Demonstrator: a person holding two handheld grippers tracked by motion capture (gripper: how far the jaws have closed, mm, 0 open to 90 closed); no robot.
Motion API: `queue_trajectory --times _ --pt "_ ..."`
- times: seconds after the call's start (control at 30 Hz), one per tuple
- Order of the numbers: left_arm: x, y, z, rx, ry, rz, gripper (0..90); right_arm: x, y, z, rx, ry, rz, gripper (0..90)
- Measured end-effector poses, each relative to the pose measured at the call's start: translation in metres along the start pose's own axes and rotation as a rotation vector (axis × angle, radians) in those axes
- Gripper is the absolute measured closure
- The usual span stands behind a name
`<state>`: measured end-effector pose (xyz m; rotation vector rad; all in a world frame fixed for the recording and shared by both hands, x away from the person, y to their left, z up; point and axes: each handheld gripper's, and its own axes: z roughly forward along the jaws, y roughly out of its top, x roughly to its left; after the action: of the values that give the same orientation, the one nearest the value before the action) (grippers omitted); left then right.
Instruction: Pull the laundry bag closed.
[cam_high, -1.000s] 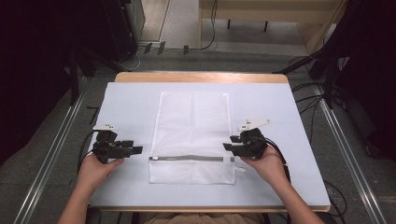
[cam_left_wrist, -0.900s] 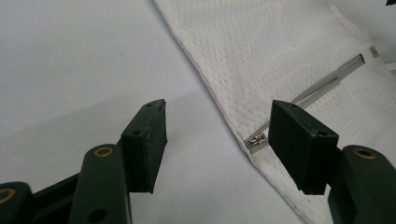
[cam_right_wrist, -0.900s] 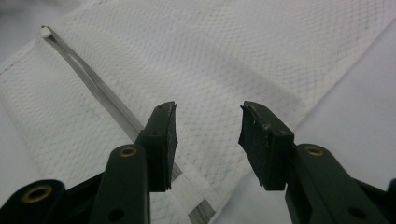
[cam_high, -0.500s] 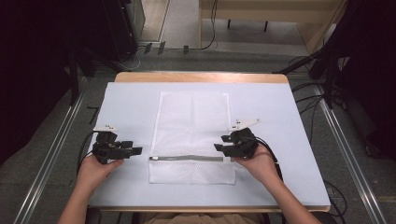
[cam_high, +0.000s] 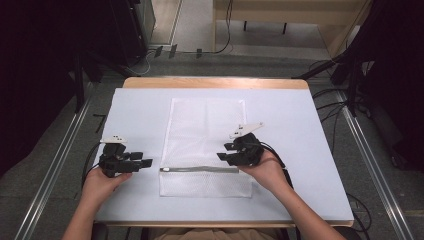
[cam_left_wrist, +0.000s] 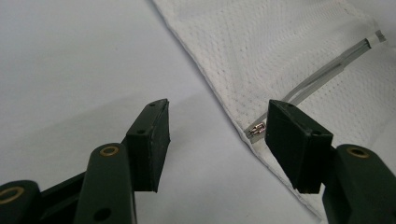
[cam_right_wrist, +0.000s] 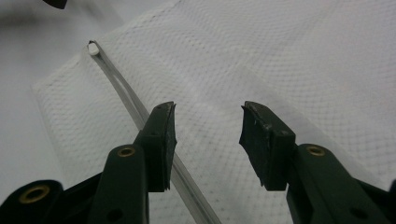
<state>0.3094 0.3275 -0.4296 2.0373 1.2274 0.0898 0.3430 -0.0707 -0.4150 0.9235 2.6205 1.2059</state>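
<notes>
A white mesh bag (cam_high: 207, 135) lies flat mid-table, its grey zipper (cam_high: 200, 169) running across near the front end. My left gripper (cam_high: 146, 163) rests on the table just left of the bag, open. Its jaws have just been closing a little, with only bare table between them. In the left gripper view the left gripper (cam_left_wrist: 217, 135) has the metal zipper pull (cam_left_wrist: 257, 128) beside its right jaw. My right gripper (cam_high: 223, 152) hovers over the bag's right part, open, just above the zipper. In the right gripper view the right gripper (cam_right_wrist: 208, 133) frames mesh (cam_right_wrist: 280, 60), and the zipper (cam_right_wrist: 123, 93) passes under its left jaw.
The white tabletop (cam_high: 130, 115) has bare room on both sides of the bag and beyond it. A wooden edge (cam_high: 215, 82) runs along the far side. Cables and metal rails (cam_high: 60, 165) lie on the floor around the table.
My right gripper has moved left, from the bag's right edge to over the mesh near the zipper. The left hand has stayed where it was.
</notes>
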Motion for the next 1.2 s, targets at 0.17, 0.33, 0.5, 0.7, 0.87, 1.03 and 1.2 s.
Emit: queue_trajectory --times 0.17,0.33,0.5,0.7,0.87,1.03,1.2 --pt "0.003 0.000 0.001 0.015 -0.001 -0.030 38.6 0.008 0.007 0.011 0.007 0.021 -0.007 57.0" --pt "0.004 -0.001 -0.001 -0.001 -0.002 -0.036 39.3 0.012 0.016 0.017 0.007 0.048 -0.017 62.0" --pt "0.002 -0.001 0.000 0.009 0.010 -0.027 39.4 0.017 0.022 0.023 0.011 0.055 -0.035 63.4" --pt "0.002 -0.001 0.000 -0.002 0.001 -0.024 40.1 0.020 0.028 0.031 0.019 0.069 -0.040 65.6" --pt "0.003 0.000 -0.001 0.004 0.002 -0.028 40.0 0.025 0.033 0.036 0.012 0.067 -0.046 64.1" --pt "0.002 0.000 0.002 0.014 0.000 -0.028 40.0 0.030 0.037 0.042 0.012 0.080 -0.049 61.2" --pt "0.002 0.000 0.001 0.008 0.000 -0.034 39.8 0.034 0.039 0.047 0.016 0.085 -0.054 57.8"
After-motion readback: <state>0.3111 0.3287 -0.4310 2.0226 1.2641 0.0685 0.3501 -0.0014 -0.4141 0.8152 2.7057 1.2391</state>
